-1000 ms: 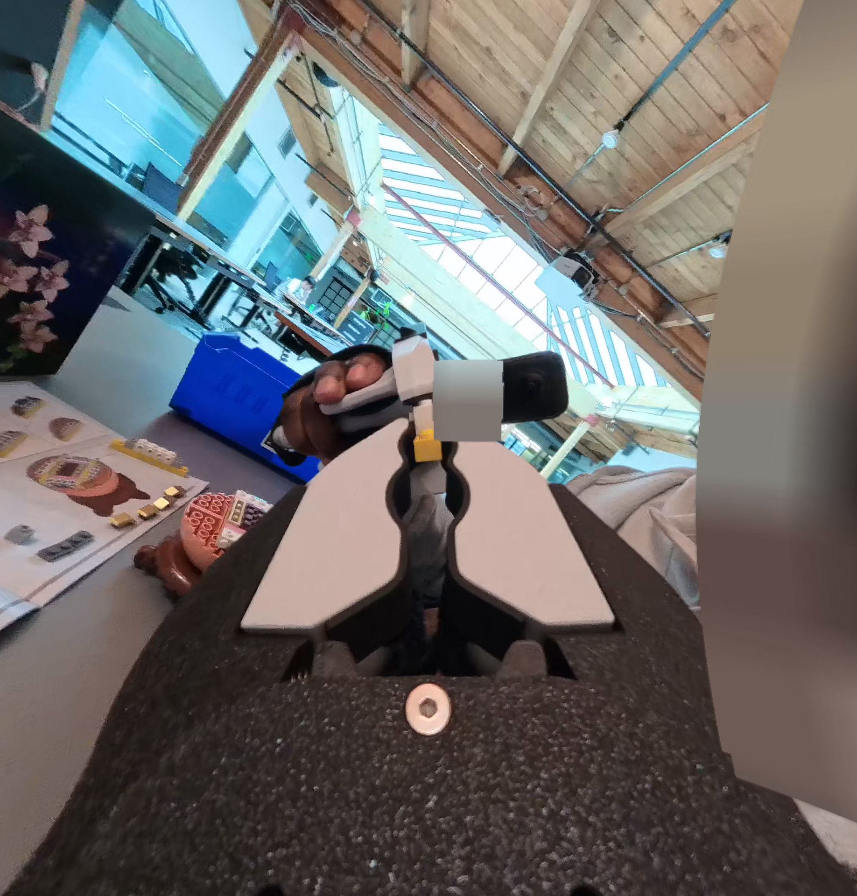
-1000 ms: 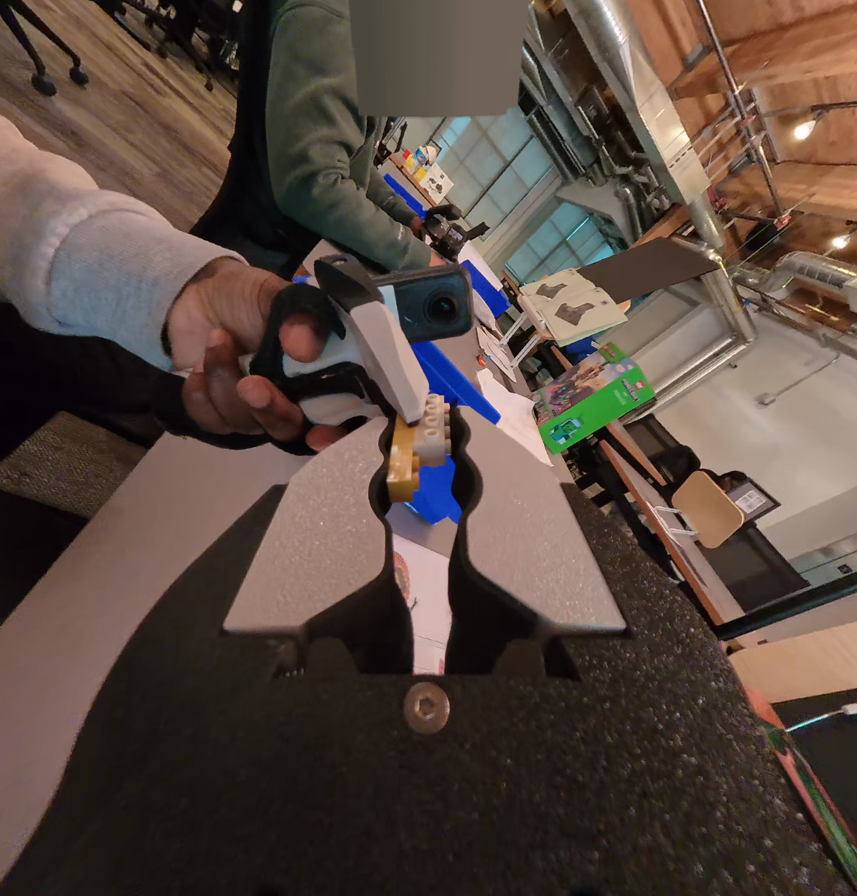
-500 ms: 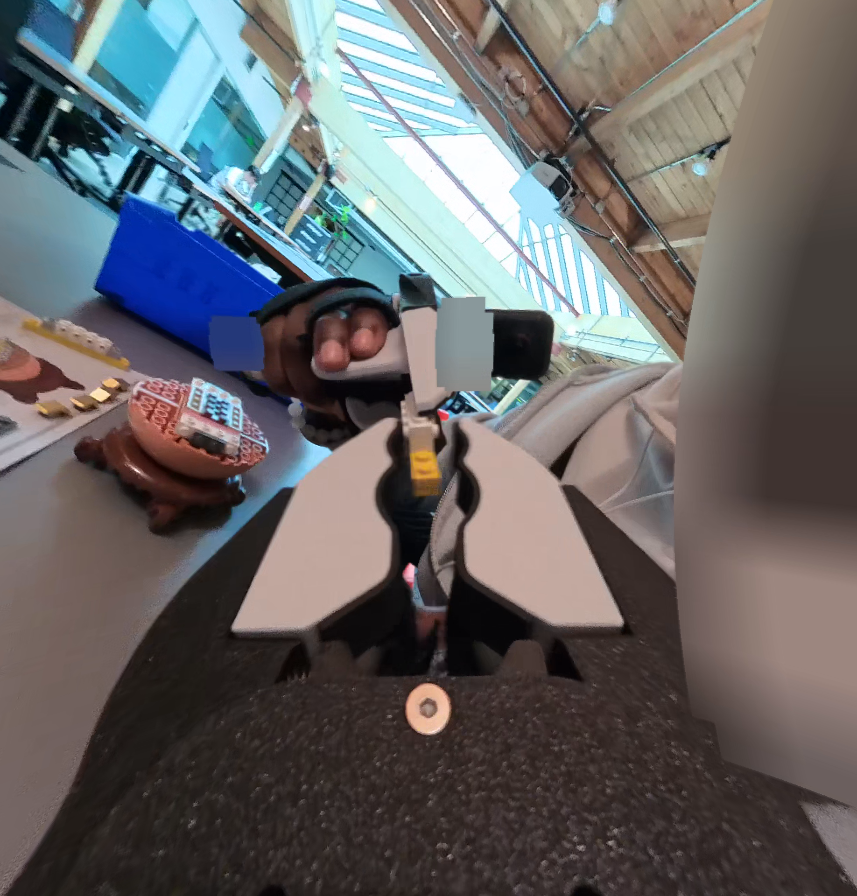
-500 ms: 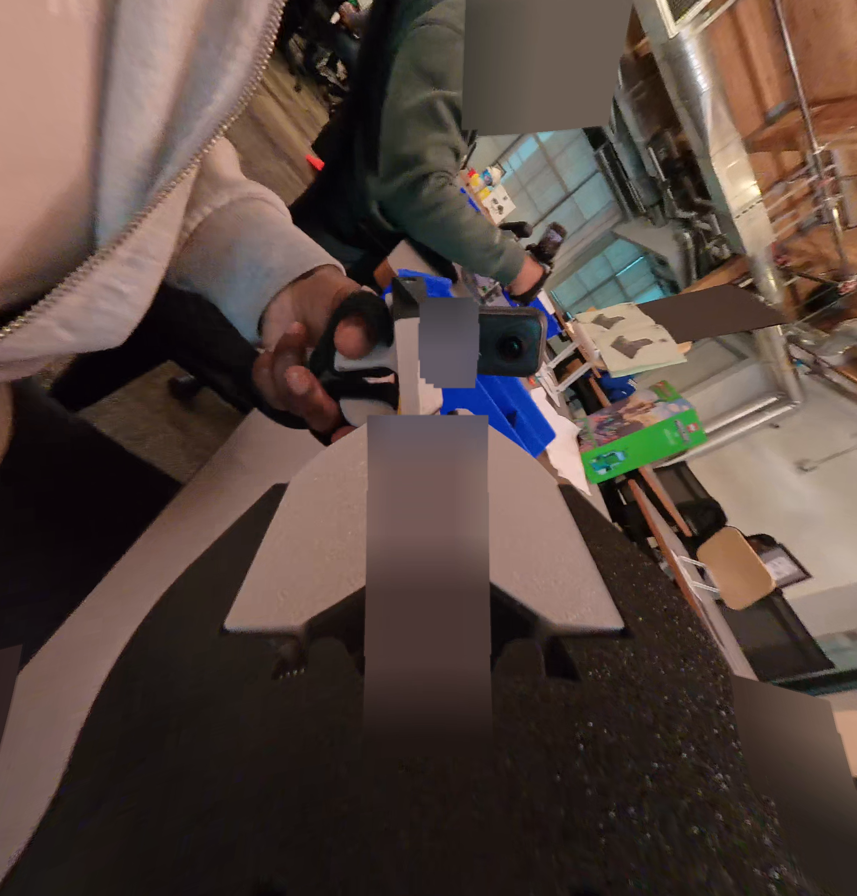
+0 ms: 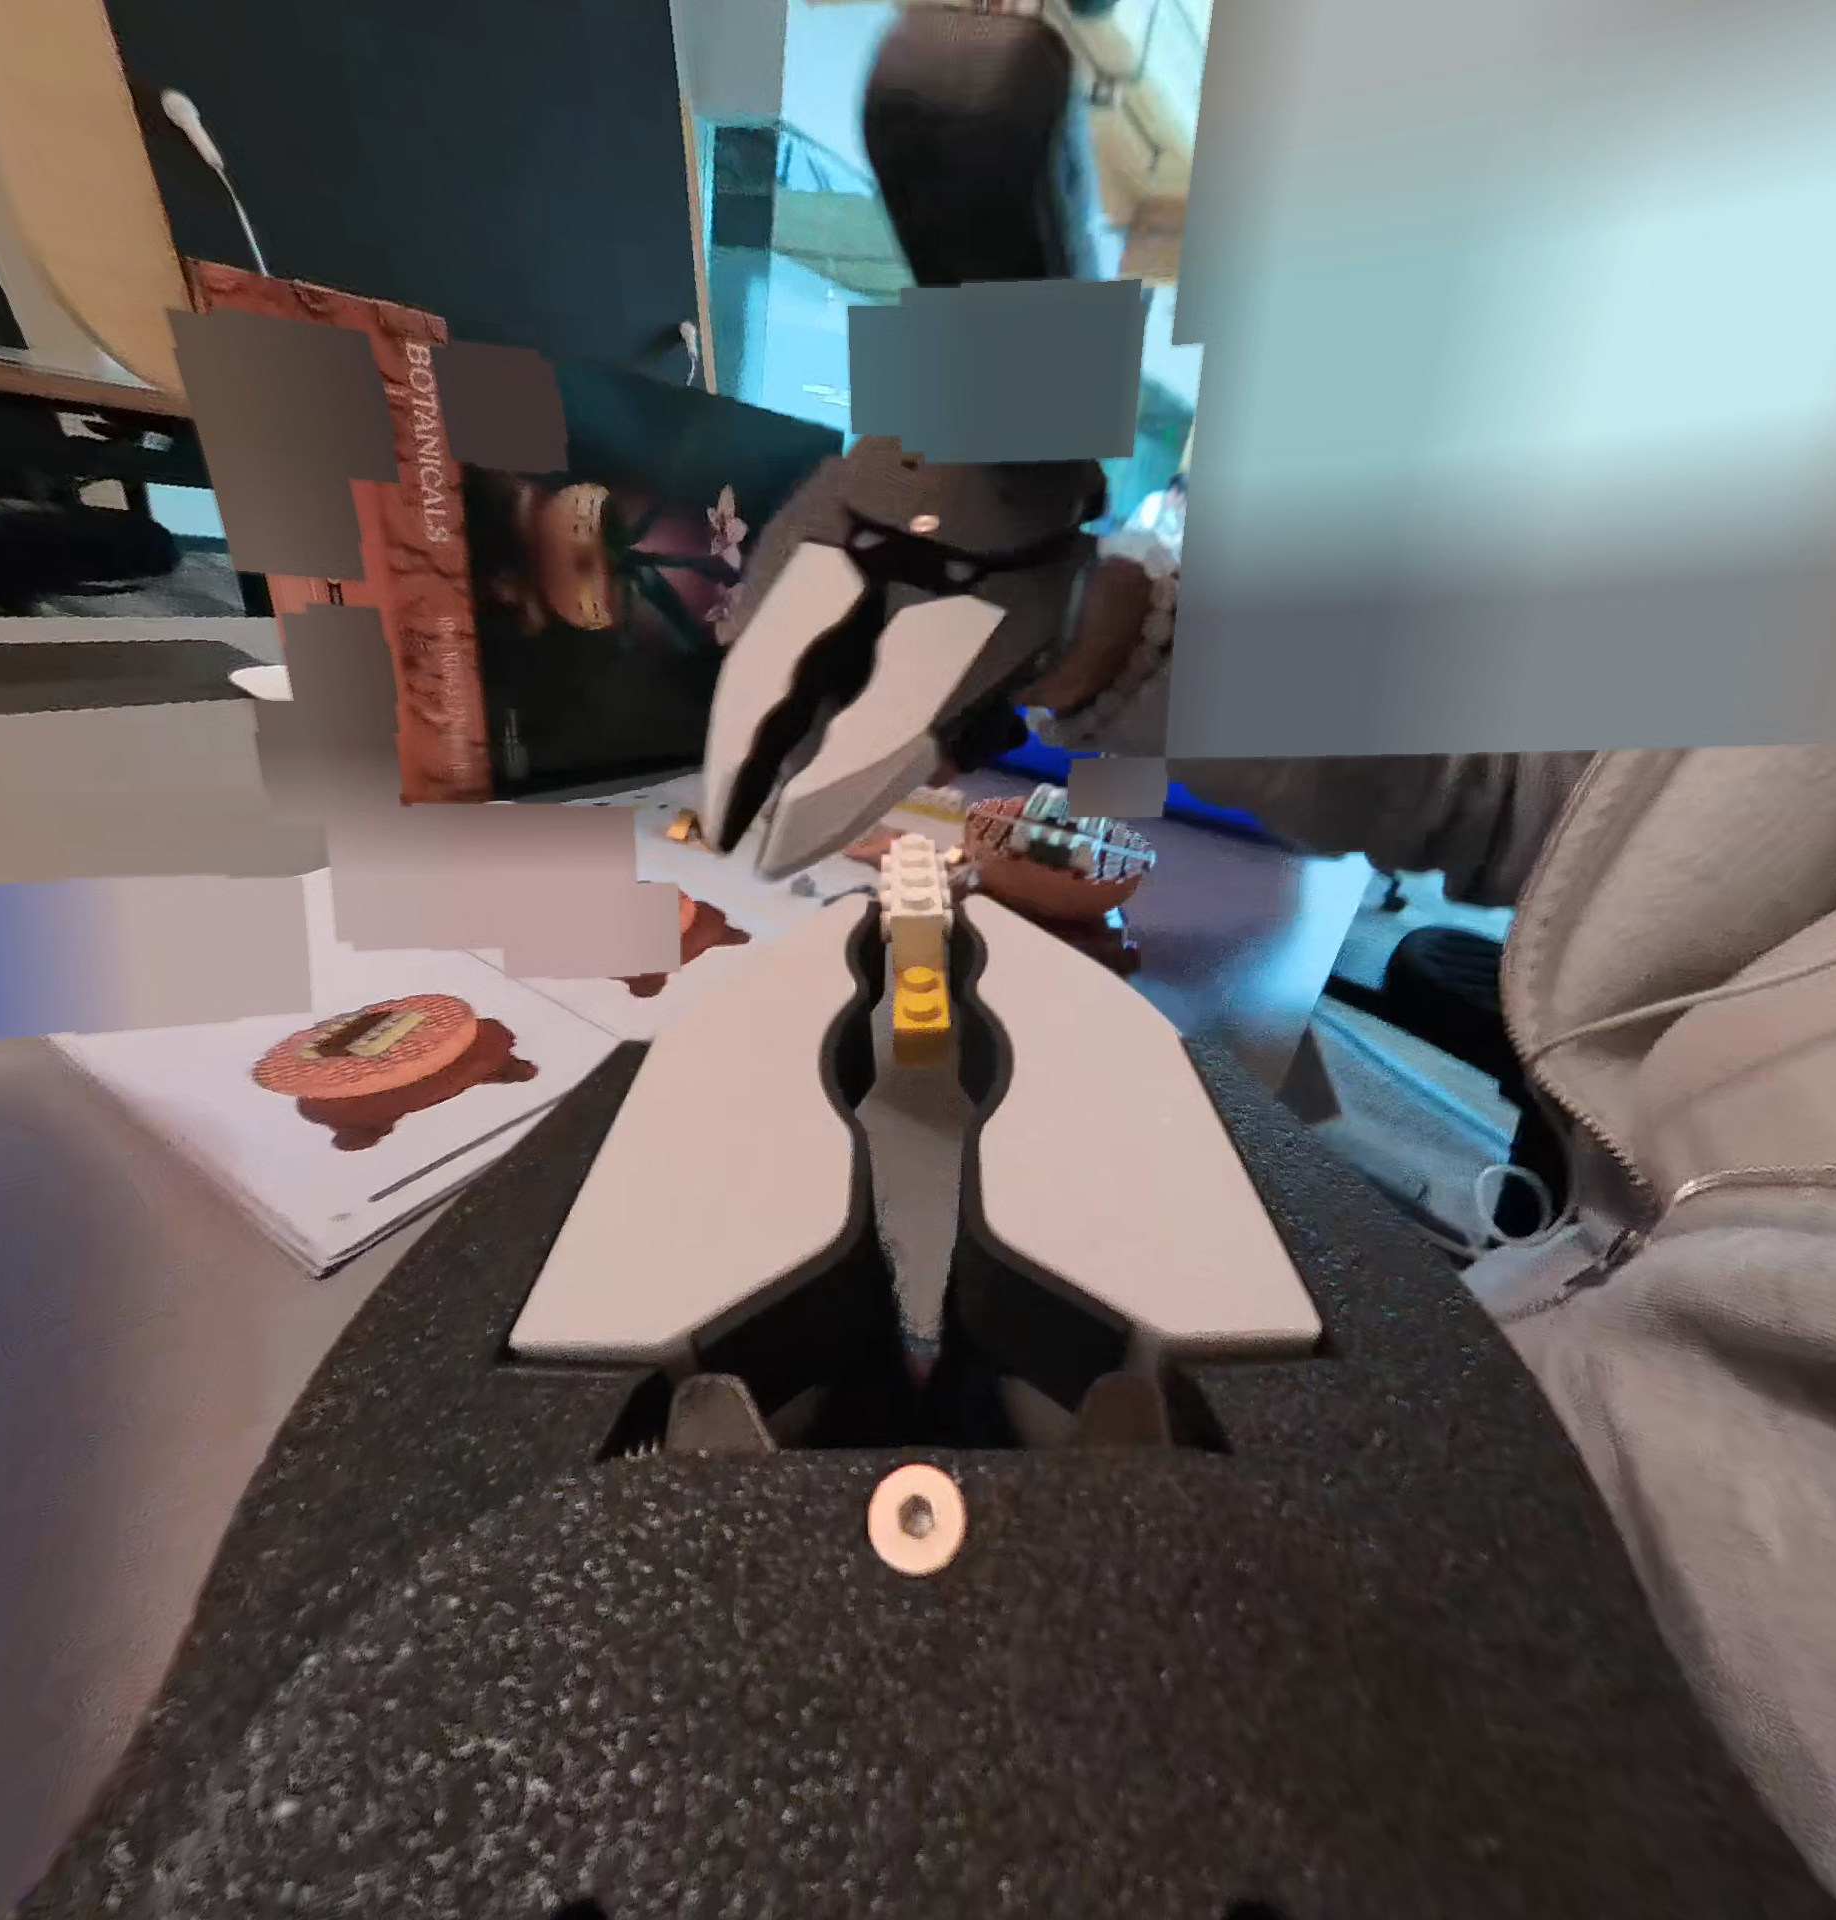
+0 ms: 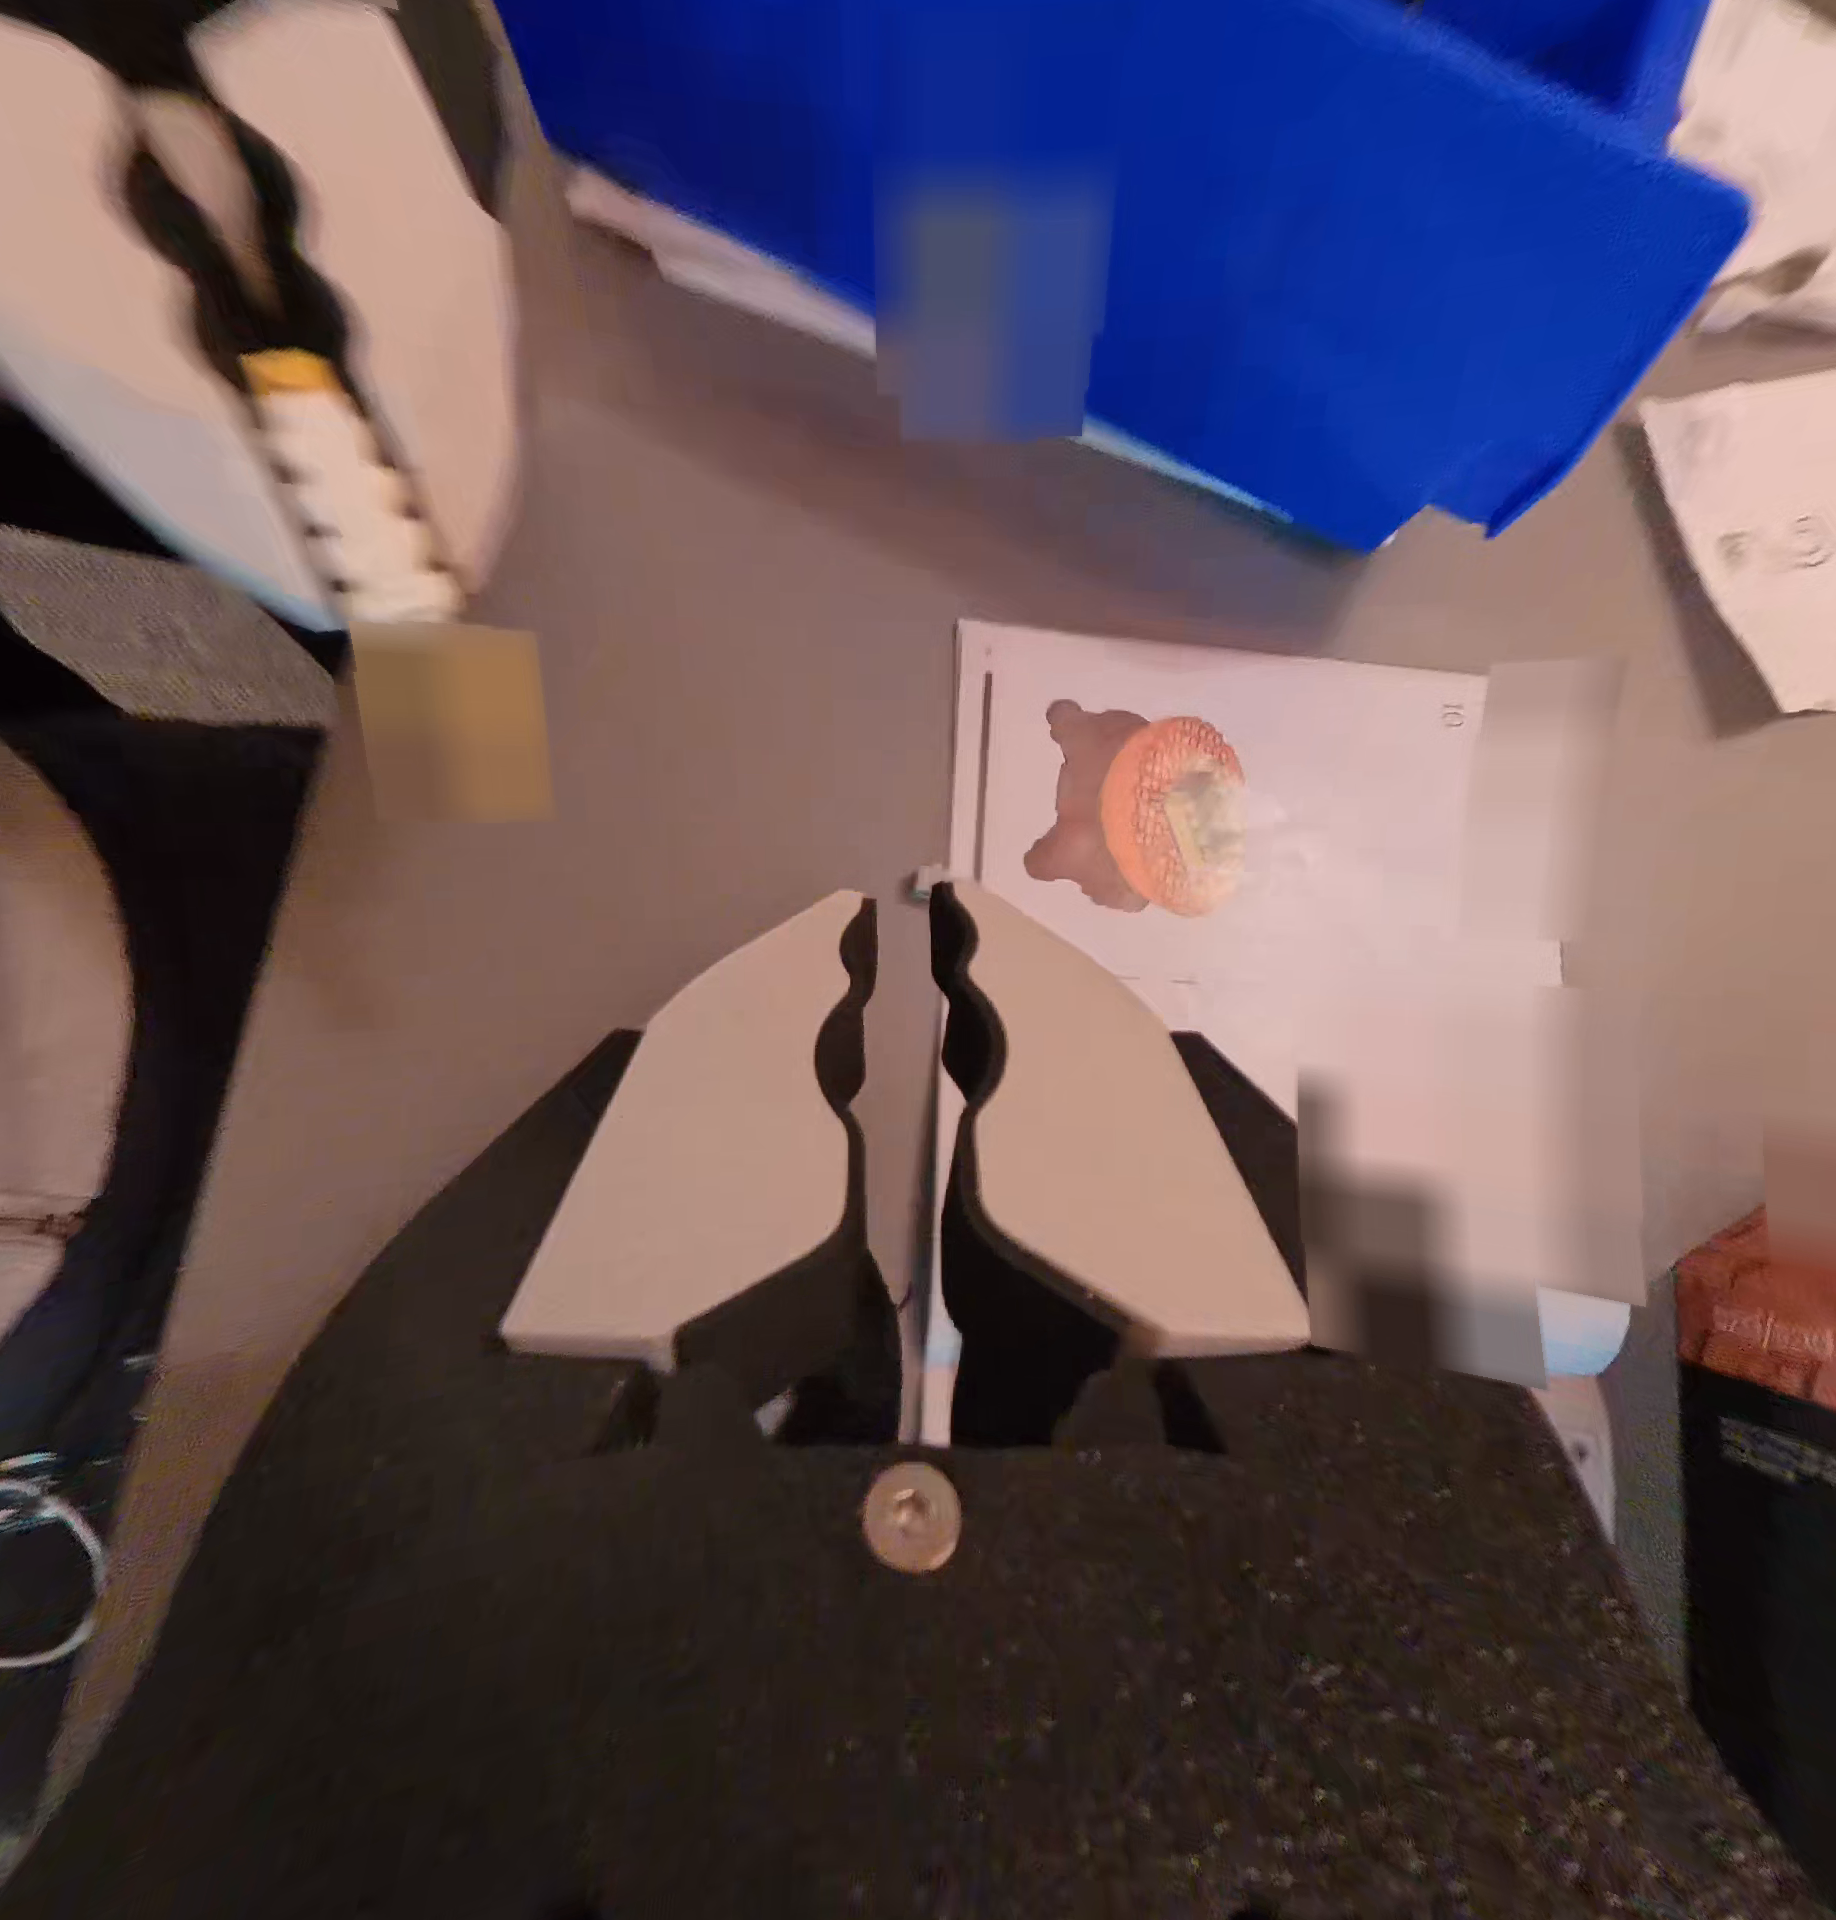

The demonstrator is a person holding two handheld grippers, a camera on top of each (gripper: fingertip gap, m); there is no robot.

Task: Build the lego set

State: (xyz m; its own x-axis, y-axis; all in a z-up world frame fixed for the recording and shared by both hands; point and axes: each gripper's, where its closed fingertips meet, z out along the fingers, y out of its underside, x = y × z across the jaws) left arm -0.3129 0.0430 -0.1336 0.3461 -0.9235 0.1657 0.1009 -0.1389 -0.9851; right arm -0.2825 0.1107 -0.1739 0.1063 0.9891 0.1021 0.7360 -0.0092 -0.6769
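While our left tongs hold the small brick stack clamped between their tips, we keep the grip firm and level so the stack does not pivot. It is a white studded brick joined to a yellow one, hard glossy plastic with round studs on top.

Our right tongs stand narrow, a slim gap between the tips, with nothing gripped. Just beyond their tips lies a tiny pale piece on the grey tabletop, at the edge of the instruction booklet. We judge the step in hand to be collecting that piece. For so small a part, we lower the tips squarely on either side, close gently, and avoid sliding it under the paper.

In the left wrist view, the round brown-and-orange model sits on the tabletop behind the stack, its top a studded disc. A smooth blue bin stands farther back. The tong faces are flat grey plates with wavy inner edges.
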